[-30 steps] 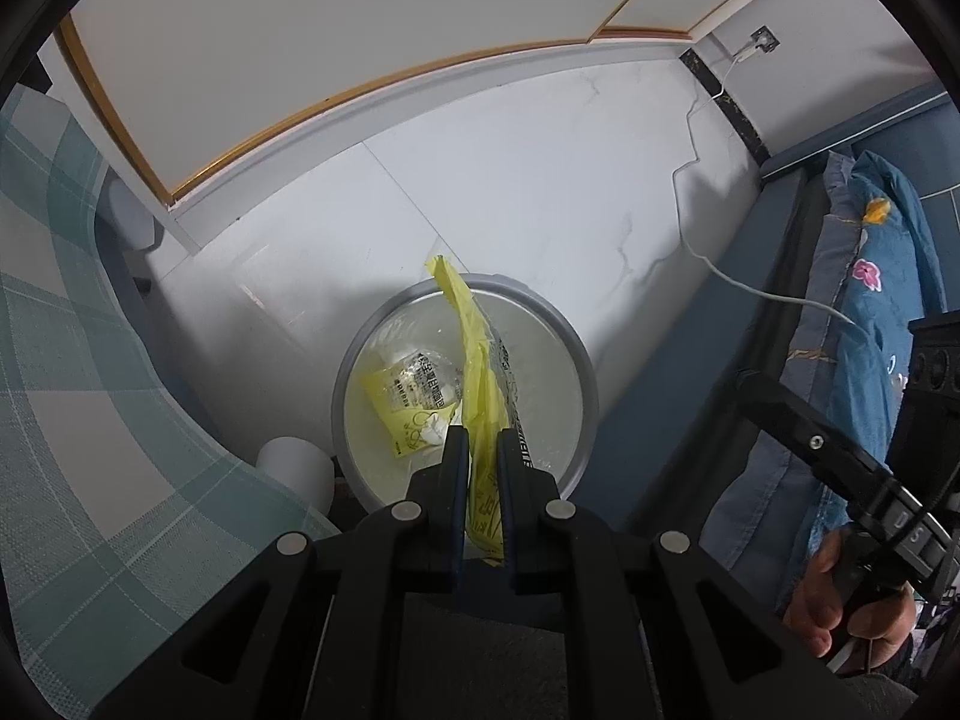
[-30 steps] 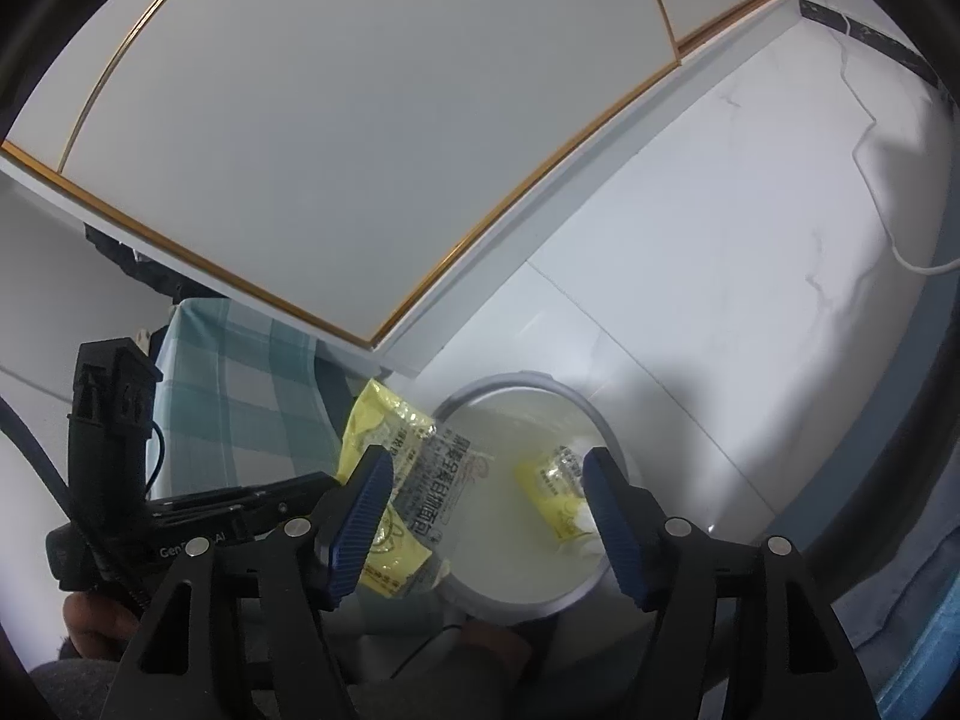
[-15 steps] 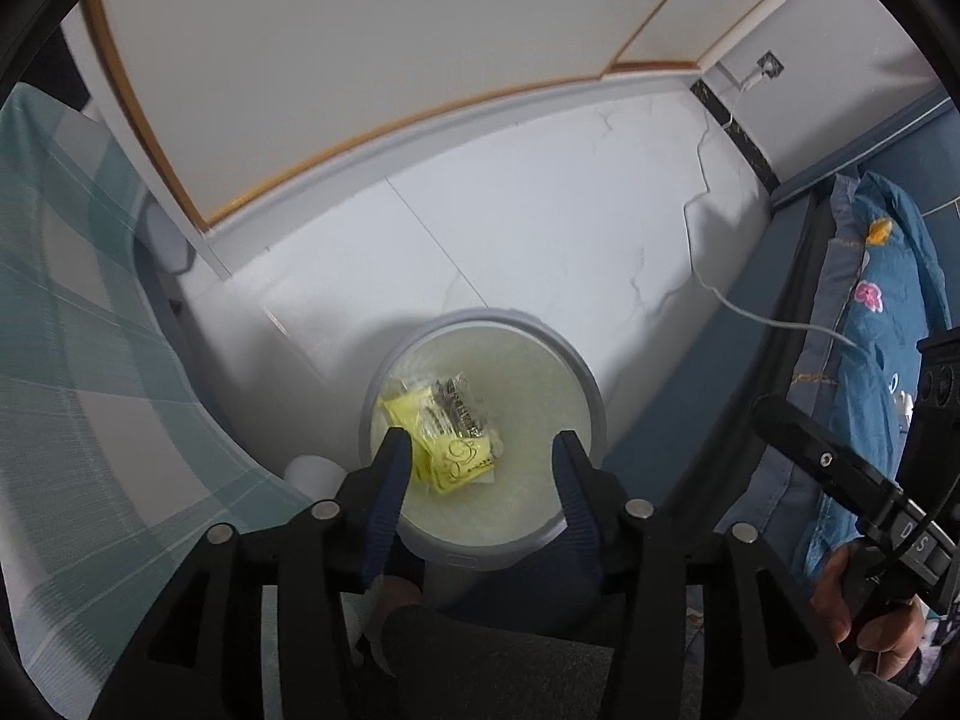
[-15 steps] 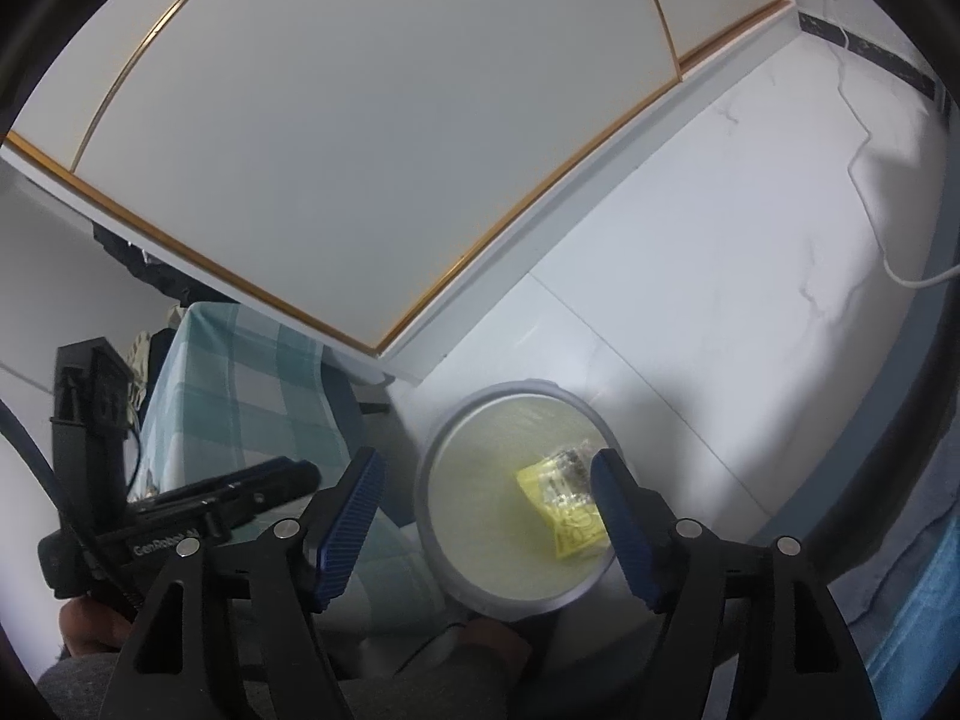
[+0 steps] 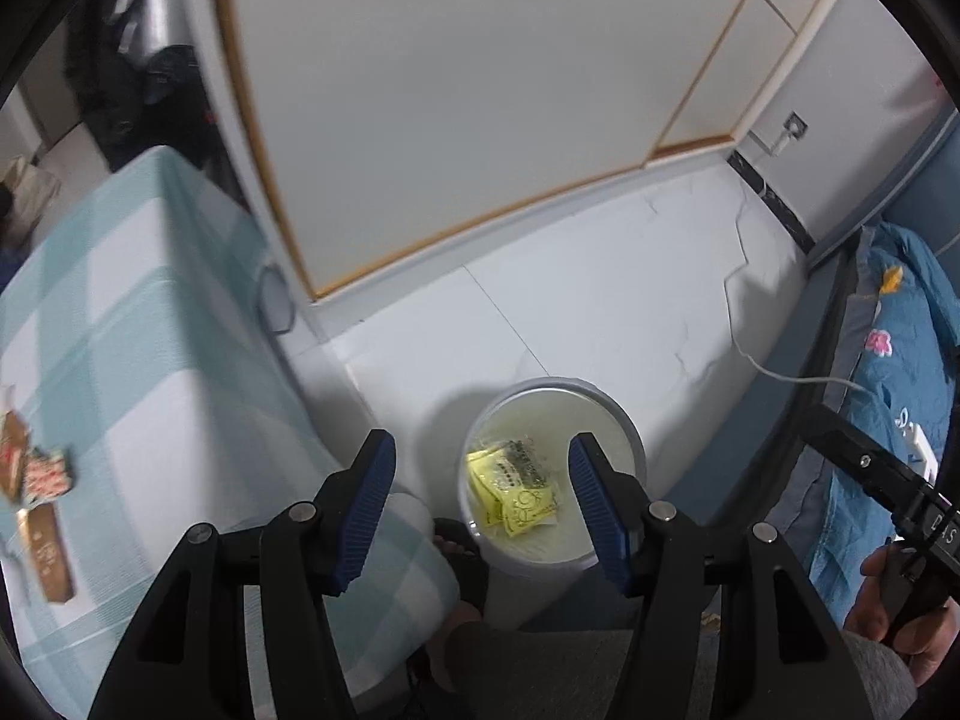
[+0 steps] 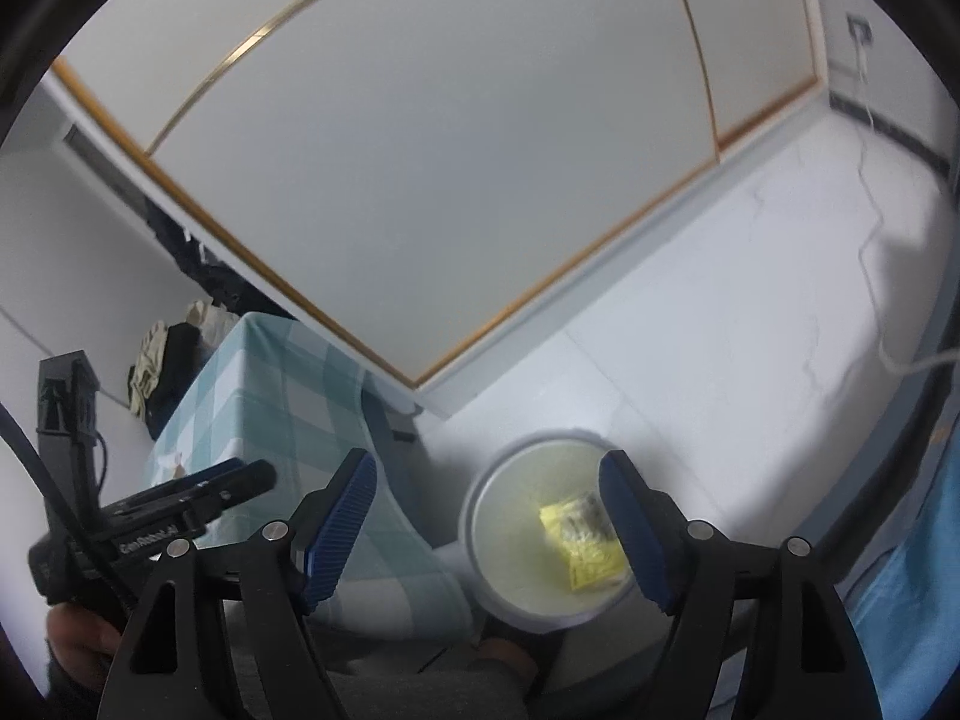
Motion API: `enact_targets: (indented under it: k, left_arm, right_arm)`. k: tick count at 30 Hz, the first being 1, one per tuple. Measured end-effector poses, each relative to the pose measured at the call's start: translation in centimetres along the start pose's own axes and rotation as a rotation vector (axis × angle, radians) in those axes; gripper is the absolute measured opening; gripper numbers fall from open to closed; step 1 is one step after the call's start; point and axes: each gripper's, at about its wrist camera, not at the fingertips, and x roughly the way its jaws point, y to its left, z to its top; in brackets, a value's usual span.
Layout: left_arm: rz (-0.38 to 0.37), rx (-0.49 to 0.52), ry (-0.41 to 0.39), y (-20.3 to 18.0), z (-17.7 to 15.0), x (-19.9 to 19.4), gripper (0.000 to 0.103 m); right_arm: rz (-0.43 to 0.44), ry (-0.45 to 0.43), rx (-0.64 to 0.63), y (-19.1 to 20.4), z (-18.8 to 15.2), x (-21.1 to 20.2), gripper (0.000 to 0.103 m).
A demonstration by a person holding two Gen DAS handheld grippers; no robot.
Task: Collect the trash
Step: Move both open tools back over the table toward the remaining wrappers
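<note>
On the far left, the checked surface (image 5: 138, 372) carries a few wrappers (image 5: 36, 480) near its edge, red-and-brown, blurred, still lying on the cloth. Dark clothes (image 5: 132, 78) hang in the far corner behind it. Moving right, the left hand-held gripper (image 5: 483, 507) hangs over the gap between surface and bin, its blue pads (image 5: 369, 504) spread apart with nothing between them; its jaws have just been opening. Just past the right pad, down on the white floor (image 5: 630, 312), stands the bin (image 5: 624, 426), round, grey-rimmed, with a pale liner. Inside it lies the yellow packet (image 5: 516, 489), flat at the bottom, toward the near-left of the bin in this view, a clear wrapper (image 5: 528, 459) with dark print on top of it. A white panel with thin wooden trim (image 5: 480, 90) fills the far wall. A white cable (image 5: 780, 369) trails across the floor on the right, running to a socket (image 5: 795, 126) in the far corner. At far right there's a blue flowered quilt (image 5: 900, 360).

From the right wrist view, the right hand-held gripper (image 6: 489, 531) is also wide open and empty, its jaws just having spread further, pads (image 6: 630, 531) framing the bin (image 6: 480, 510) below. The packet (image 6: 585, 540) shows yellow against the liner, close to the right pad. The left tool's black body sits low at the left, a hand (image 6: 84, 642) gripping it.
</note>
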Motion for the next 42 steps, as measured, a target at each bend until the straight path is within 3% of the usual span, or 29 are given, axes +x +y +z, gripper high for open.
enact_targets:
  k: [12,18,29,37,42]
  left_arm:
    - [0.064,-0.116,-0.219,6.0,-2.1,-8.1,0.056]
    - [0.099,-0.170,-0.305,9.1,-3.4,-11.5,0.057]
    - [0.157,-0.275,-0.395,15.5,-5.6,-16.4,0.062]
    - [0.183,-0.360,-0.411,20.9,-8.4,-17.9,0.063]
    - [0.191,-0.430,-0.429,24.4,-9.9,-18.6,0.063]
  right_arm:
    - [0.099,-0.097,-0.168,10.1,0.9,-4.7,0.081]
    - [0.158,-0.103,-0.251,15.3,0.2,-5.2,0.082]
    - [0.267,-0.045,-0.349,24.6,-2.1,-2.8,0.085]
    - [0.306,0.010,-0.376,28.8,-3.3,-0.4,0.085]
    - [0.316,0.109,-0.433,32.2,-4.4,2.2,0.087]
